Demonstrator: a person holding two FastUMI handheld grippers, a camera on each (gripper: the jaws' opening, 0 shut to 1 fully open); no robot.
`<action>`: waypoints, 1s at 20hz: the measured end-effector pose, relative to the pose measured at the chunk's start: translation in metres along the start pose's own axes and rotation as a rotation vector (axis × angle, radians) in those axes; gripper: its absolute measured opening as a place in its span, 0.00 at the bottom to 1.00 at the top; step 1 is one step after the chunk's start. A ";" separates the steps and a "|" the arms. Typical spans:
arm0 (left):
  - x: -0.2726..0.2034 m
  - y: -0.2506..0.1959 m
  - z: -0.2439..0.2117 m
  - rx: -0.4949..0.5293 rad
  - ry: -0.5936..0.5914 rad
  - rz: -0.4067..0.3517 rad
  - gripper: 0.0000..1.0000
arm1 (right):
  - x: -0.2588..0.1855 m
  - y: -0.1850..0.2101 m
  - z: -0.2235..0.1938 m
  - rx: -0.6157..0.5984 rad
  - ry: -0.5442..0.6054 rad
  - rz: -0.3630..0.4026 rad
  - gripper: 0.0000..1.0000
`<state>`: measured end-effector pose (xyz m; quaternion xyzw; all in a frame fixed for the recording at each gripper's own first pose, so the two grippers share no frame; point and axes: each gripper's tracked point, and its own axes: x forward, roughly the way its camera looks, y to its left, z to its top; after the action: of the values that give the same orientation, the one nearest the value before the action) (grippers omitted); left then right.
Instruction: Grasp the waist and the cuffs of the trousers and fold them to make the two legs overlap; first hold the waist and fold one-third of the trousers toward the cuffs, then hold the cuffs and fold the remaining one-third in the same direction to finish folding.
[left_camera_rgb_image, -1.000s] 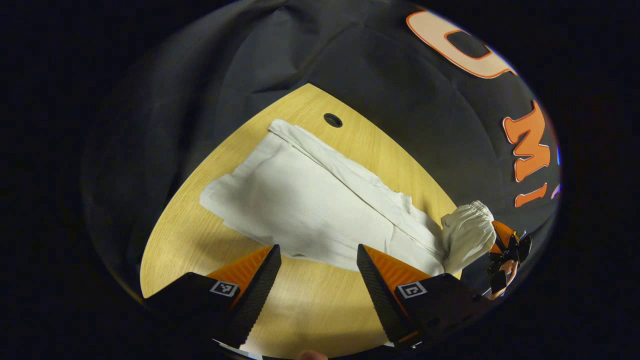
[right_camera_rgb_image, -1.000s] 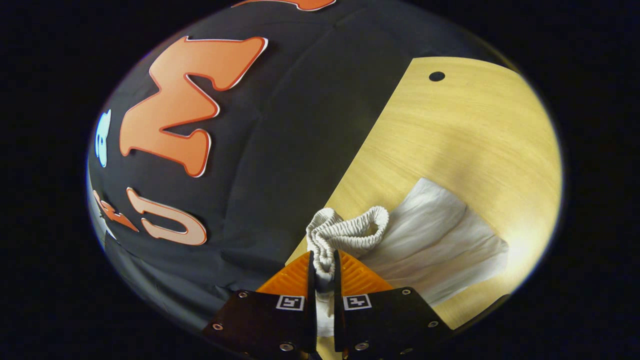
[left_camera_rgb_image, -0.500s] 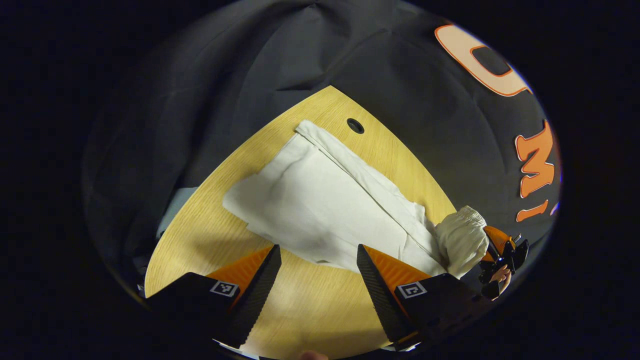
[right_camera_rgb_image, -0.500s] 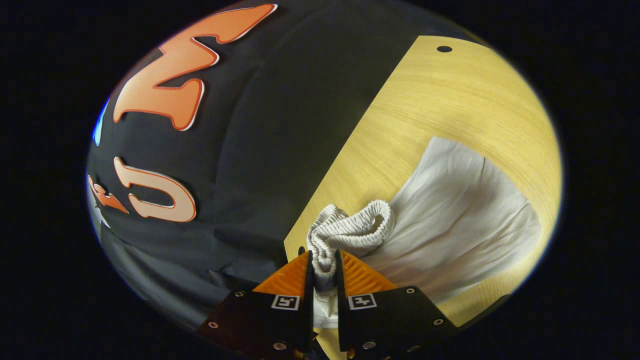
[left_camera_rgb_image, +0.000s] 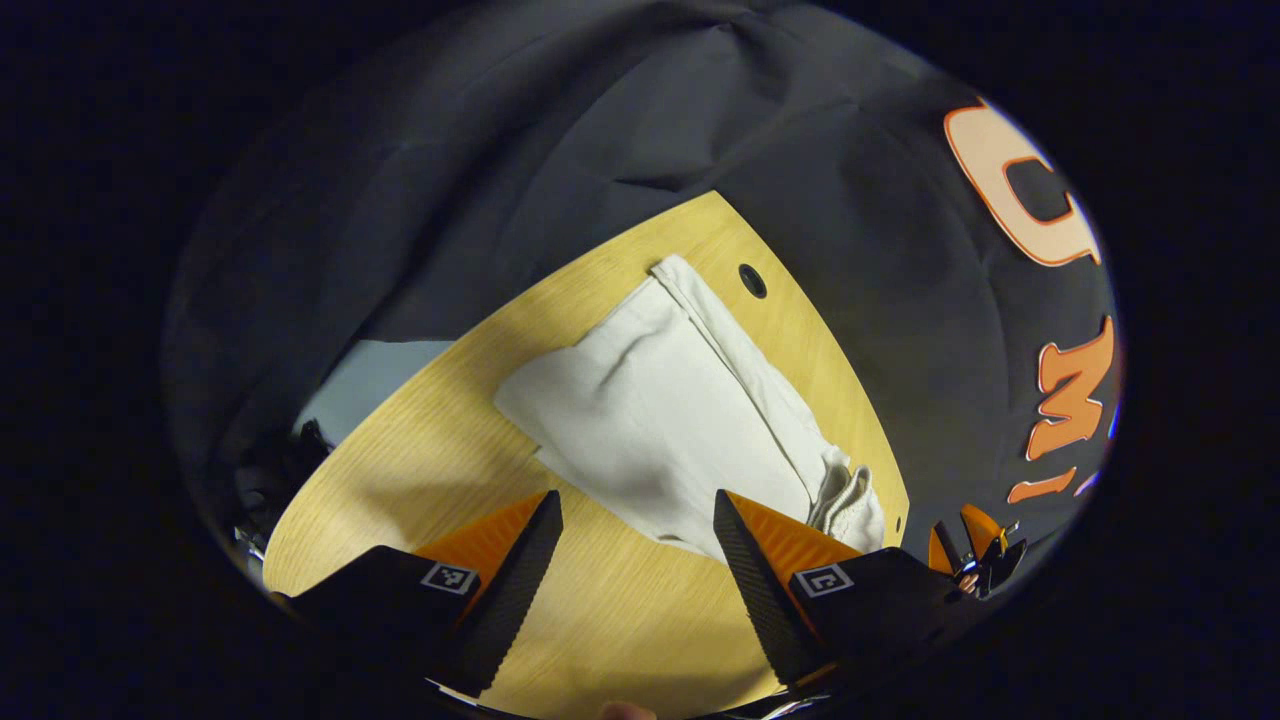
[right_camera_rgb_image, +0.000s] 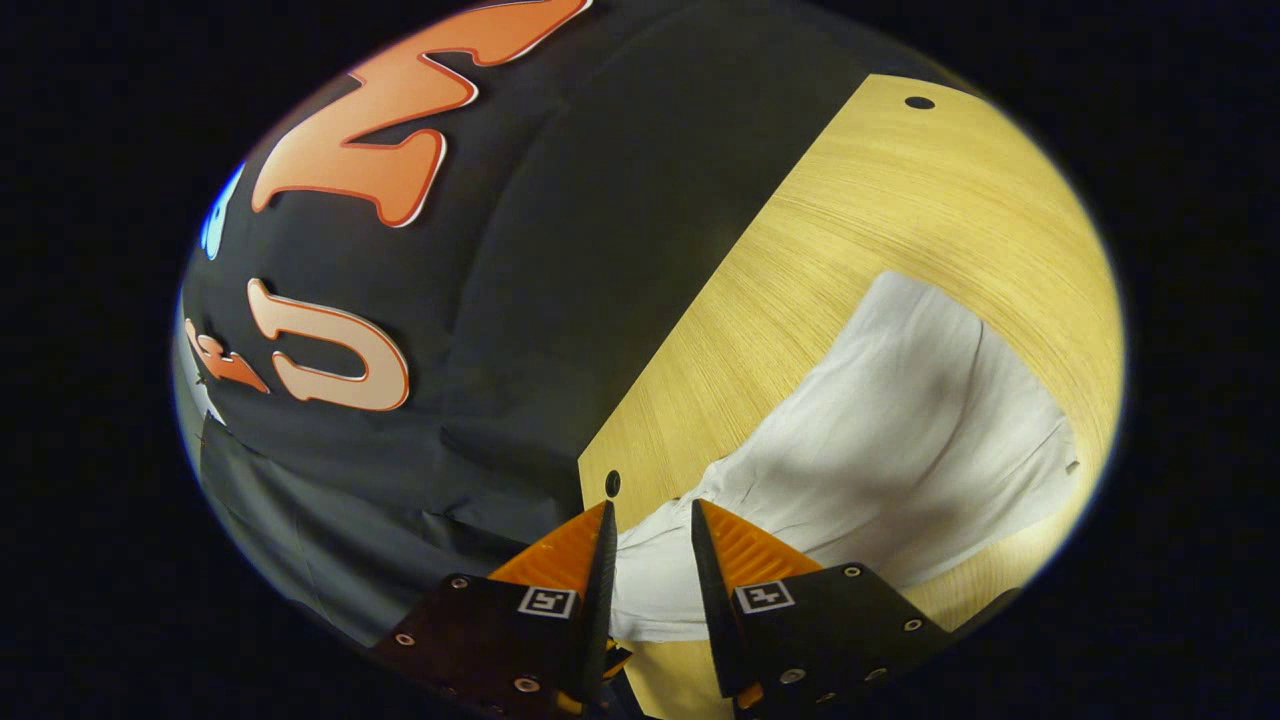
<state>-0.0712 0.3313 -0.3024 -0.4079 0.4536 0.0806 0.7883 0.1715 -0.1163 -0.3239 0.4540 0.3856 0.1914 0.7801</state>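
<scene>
Your left hand-held gripper (left_camera_rgb_image: 638, 545) hovers spread wide, empty, low in the frame over the light wooden worktop (left_camera_rgb_image: 600, 620). Your right hand-held gripper (right_camera_rgb_image: 648, 545) stands parted above the white cloth trousers (right_camera_rgb_image: 900, 450), lying centre-frame with their gathered waist (left_camera_rgb_image: 850, 497) released at lower right.

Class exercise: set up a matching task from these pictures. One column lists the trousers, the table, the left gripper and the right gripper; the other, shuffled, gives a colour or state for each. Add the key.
1. trousers
2. table
3. left gripper
4. right gripper

A. fingers spread wide over bare wood
B. white, lying flat
C. light wood grain
D. fingers slightly apart above the cloth's edge

Pairs: 1-B, 2-C, 3-A, 4-D
</scene>
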 end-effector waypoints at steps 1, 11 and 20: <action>0.000 0.003 0.002 -0.020 -0.009 0.000 0.99 | -0.001 -0.001 0.003 -0.012 -0.012 0.004 0.37; 0.017 0.026 0.022 -0.220 -0.043 0.003 0.98 | -0.040 -0.012 0.032 -0.035 -0.065 -0.013 0.59; 0.052 -0.007 0.018 -0.150 -0.012 -0.023 0.83 | -0.075 -0.036 0.053 -0.016 -0.118 -0.040 0.59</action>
<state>-0.0262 0.3275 -0.3345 -0.4704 0.4370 0.1078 0.7591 0.1636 -0.2132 -0.3073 0.4505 0.3464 0.1519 0.8087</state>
